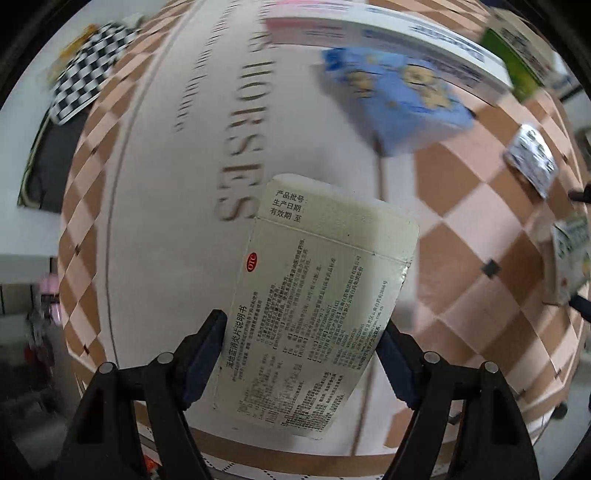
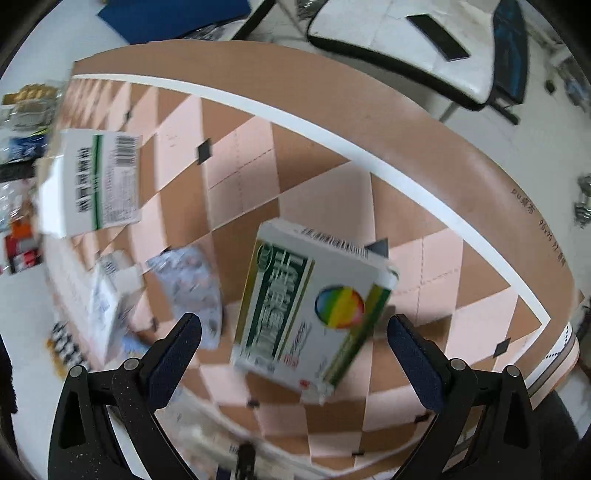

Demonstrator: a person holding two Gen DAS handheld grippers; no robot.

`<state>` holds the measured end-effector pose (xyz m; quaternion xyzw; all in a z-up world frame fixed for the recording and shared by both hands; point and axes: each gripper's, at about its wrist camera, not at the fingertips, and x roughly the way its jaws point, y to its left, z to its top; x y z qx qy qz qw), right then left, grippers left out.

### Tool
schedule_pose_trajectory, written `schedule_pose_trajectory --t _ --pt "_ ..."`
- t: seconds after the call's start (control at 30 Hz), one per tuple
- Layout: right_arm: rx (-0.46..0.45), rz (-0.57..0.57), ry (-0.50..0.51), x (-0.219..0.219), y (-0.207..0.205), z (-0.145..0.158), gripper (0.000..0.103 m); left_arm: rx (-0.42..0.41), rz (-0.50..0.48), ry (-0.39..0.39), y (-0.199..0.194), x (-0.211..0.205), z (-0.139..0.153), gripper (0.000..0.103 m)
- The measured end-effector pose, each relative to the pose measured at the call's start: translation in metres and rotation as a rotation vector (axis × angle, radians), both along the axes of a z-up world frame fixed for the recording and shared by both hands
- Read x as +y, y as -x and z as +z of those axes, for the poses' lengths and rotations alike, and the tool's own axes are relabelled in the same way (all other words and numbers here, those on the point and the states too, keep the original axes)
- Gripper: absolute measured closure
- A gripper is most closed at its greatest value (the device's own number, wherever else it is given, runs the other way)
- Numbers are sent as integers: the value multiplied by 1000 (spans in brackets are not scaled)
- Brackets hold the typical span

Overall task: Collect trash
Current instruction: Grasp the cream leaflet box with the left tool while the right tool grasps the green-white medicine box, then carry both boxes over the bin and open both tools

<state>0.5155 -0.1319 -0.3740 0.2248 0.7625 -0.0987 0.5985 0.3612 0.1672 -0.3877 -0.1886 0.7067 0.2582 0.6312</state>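
Note:
A flattened pale medicine box printed with dense text and a red OTC mark sits between the fingers of my left gripper; both pads press on its long edges over the white printed cloth. In the right wrist view a white and green medicine box with a rainbow circle lies tilted on the checkered cloth. My right gripper hangs over it, open, with a gap between each pad and the box.
A blue tissue pack, a long white and pink box, a green box and a blister pack lie further off. A barcoded white box and another blister pack sit left of the right gripper. A chair stands beyond the table.

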Motion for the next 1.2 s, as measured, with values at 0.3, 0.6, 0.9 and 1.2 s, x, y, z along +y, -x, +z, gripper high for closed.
schedule_pose_trajectory --t 0.3,0.6,0.9,1.2 --pt "-46 152 81 32 12 11 27 -62 46 -47 55 21 26 26" --pt "-210 350 -52 28 107 78 28 -224 -17 -65 101 -10 93 26" --pt "-330 436 -92 -11 275 145 28 -386 -92 39 211 -14 148 26" --pt "-257 481 -115 -65 442 121 28 -289 -97 266 311 -59 98 26"
